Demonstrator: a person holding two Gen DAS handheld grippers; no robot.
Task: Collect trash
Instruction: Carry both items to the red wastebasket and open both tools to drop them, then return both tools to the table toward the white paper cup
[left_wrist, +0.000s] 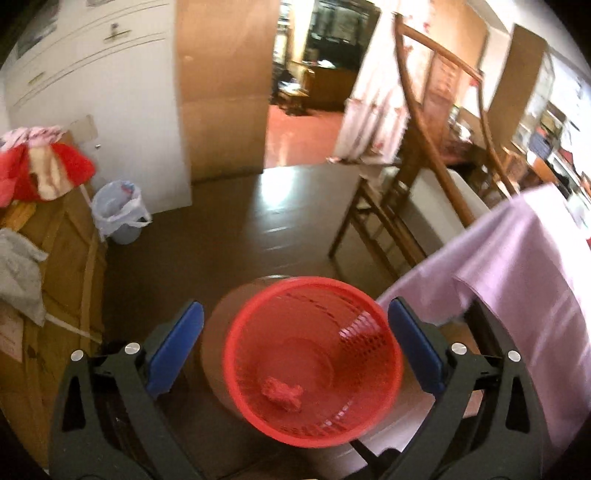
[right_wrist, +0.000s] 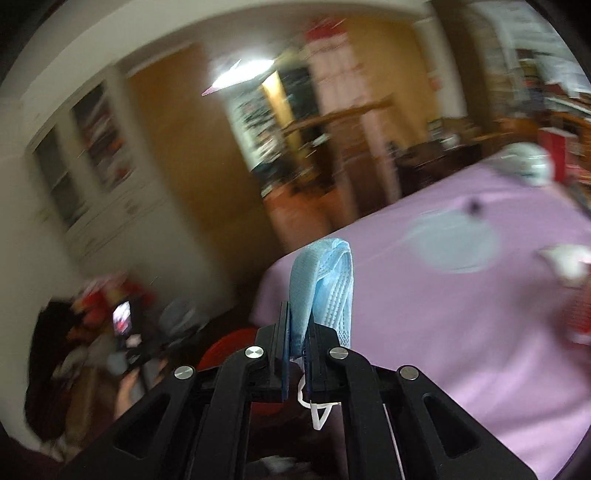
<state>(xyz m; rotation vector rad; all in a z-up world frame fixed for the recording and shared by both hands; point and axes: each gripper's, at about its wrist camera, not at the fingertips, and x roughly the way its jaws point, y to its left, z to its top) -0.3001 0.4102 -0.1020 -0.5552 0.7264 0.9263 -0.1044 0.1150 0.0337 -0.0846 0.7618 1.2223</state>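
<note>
In the left wrist view a red mesh basket (left_wrist: 236, 373) stands on the dark floor beside the table's purple cloth (left_wrist: 517, 266). A crumpled reddish scrap (left_wrist: 282, 393) lies at its bottom. My left gripper (left_wrist: 294, 306) hangs open over the basket with nothing between its blue pads. In the blurred right wrist view my right gripper (right_wrist: 299, 314) is shut on a folded light-blue face mask (right_wrist: 325, 273), whose white ear loop dangles below. It is held by the near corner of the purple-covered table (right_wrist: 443, 332). Part of the red basket (right_wrist: 229, 343) shows behind the fingers.
A pale round piece (right_wrist: 454, 240), a white crumpled scrap (right_wrist: 565, 258) and a red item (right_wrist: 576, 317) lie on the table. A lined blue bin (left_wrist: 120, 210) stands by the white cupboard. A wooden chair (left_wrist: 388, 206) stands beyond the table, and a cardboard box with clothes (left_wrist: 55, 258) is at left.
</note>
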